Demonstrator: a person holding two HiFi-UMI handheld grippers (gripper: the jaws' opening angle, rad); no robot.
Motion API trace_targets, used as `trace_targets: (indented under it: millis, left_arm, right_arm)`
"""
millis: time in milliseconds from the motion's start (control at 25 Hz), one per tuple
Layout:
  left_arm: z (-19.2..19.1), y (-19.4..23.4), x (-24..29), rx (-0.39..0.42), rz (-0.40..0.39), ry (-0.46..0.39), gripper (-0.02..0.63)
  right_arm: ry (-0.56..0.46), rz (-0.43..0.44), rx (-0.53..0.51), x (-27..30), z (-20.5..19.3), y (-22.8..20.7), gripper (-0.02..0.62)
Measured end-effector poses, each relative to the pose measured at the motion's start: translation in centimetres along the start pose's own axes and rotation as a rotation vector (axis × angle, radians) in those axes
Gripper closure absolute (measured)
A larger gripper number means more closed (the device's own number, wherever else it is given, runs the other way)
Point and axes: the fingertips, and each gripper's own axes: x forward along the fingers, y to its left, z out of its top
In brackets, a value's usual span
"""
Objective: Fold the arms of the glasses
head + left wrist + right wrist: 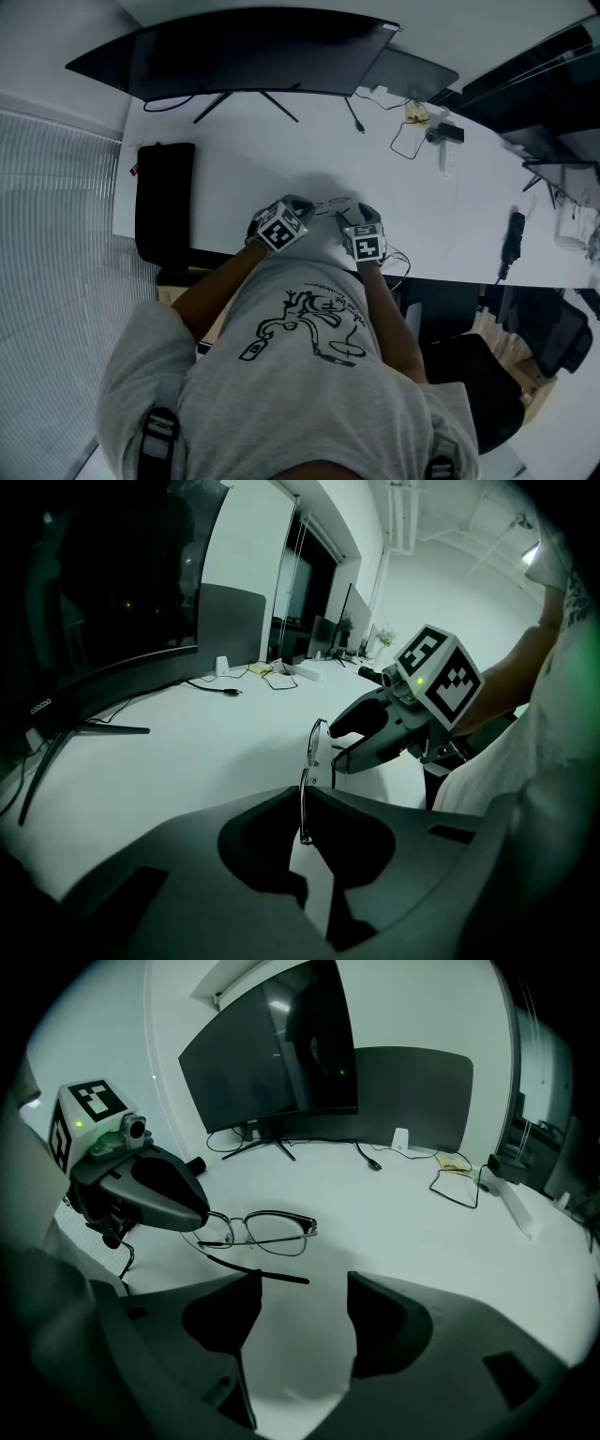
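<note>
Thin metal-rimmed glasses (265,1231) sit just above the white desk (394,206) near its front edge, and show faintly between the two grippers in the head view (330,205). My left gripper (304,829) is shut on one end of the frame; from the right gripper view it (192,1211) covers that end. One dark-tipped arm (272,1278) sticks out unfolded toward my right gripper (304,1286), which is open with nothing between its jaws. In the left gripper view the right gripper (349,745) hangs just behind the lenses (317,742).
A wide curved monitor (253,56) on a stand fills the back of the desk. A black case (164,202) lies at the left edge. Cables and a power strip (448,155) lie at the back right. A dark chair (487,384) stands to my right.
</note>
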Motion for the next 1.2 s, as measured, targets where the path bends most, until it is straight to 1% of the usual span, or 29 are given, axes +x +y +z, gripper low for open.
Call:
trace_targets:
  millis: [1200]
  left_arm:
    - [-0.2,-1.6,-0.1,0.039,-0.018,0.01,0.571]
  right_arm:
    - [0.014,-0.01,0.004,0.0,0.1,-0.2,0.304]
